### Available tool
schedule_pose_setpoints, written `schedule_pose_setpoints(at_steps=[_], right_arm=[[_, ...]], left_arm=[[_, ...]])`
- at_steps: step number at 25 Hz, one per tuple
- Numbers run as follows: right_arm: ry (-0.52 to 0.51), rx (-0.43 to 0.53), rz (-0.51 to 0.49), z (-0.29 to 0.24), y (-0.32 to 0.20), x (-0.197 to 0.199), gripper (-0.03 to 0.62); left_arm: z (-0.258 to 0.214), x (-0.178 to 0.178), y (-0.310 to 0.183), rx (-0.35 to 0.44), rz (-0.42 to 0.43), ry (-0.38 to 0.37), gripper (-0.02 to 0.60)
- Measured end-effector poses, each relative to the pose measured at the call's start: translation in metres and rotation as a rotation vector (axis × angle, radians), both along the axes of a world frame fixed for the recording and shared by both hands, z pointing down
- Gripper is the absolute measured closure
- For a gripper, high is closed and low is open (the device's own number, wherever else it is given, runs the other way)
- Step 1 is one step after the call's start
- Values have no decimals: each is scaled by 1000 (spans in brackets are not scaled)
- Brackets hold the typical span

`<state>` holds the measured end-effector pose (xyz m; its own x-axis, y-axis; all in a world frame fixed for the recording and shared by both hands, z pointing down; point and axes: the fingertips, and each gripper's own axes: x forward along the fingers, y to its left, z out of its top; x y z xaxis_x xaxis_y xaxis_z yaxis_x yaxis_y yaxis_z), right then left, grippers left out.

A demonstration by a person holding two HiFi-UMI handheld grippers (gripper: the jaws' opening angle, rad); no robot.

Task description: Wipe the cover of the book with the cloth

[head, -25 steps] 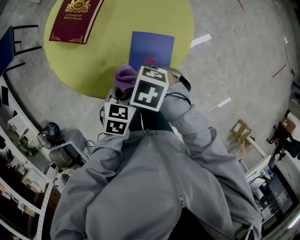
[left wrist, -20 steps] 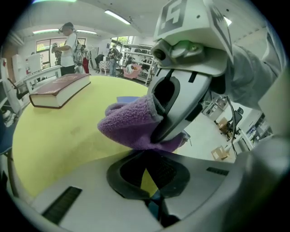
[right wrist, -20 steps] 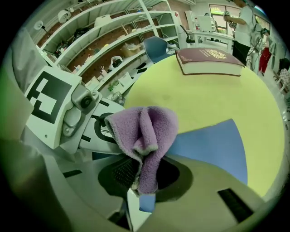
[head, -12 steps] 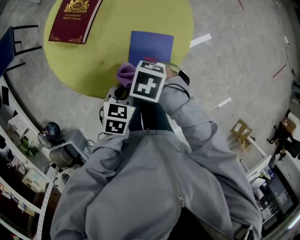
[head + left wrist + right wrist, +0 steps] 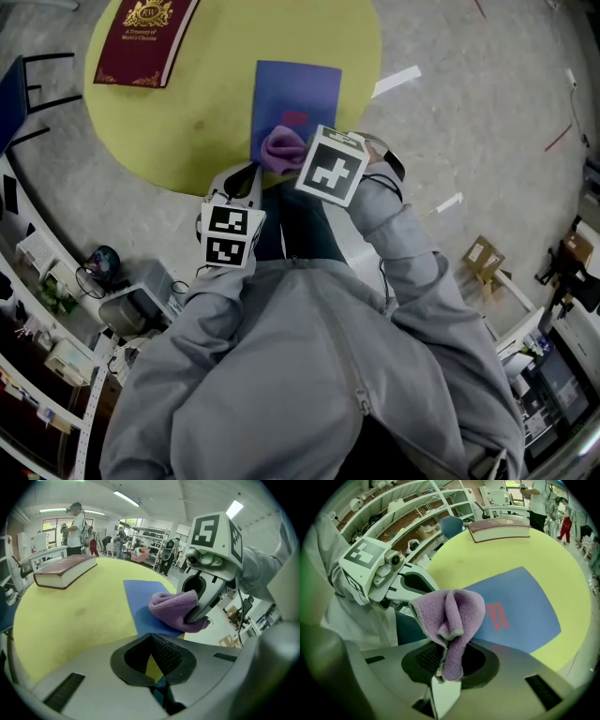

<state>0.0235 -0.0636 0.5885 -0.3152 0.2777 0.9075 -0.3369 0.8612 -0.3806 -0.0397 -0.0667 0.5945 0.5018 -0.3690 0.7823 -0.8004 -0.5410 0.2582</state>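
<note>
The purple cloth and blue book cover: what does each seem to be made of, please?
Purple cloth: probably fleece or microfibre; fuzzy nap, limp folds. Blue book cover: apparently smooth matte card or laminate; flat, even colour, no glare.

Maroon book (image 5: 148, 39): far end cut off by the head view's top edge; gold title too small to read
Blue book (image 5: 298, 89): near edge hidden under the cloth (image 5: 283, 148); red print too blurred to read
Right gripper (image 5: 443, 667): fingertips buried in the cloth's folds; jaws hidden beneath its own cube in the head view
Person (image 5: 75, 524): too small for any detail
</note>
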Motion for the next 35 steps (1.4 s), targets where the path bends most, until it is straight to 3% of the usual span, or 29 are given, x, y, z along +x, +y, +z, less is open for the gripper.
schedule_pose_setpoints(at_steps=[12,16,19,25,29,35], right_arm=[[61,-18,117,8,22,63,493],[77,-67,199,8,41,80,493],[61,6,237,1,32,87,493],[-31,91,415,-29,22,87,493],[-90,193,475,-62,9,79,493],[-169,406,553,-129,-24,76,493]], left_arm=[[-2,3,1,-15,-5,-6,565],[-2,3,2,-24,-4,-16,565],[-3,2,2,-39,-11,-18,565],[-22,3,-7,-30,-28,-10,565],[-55,2,-26,26,-42,7,565],[-127,2,-64,174,-68,34,565]])
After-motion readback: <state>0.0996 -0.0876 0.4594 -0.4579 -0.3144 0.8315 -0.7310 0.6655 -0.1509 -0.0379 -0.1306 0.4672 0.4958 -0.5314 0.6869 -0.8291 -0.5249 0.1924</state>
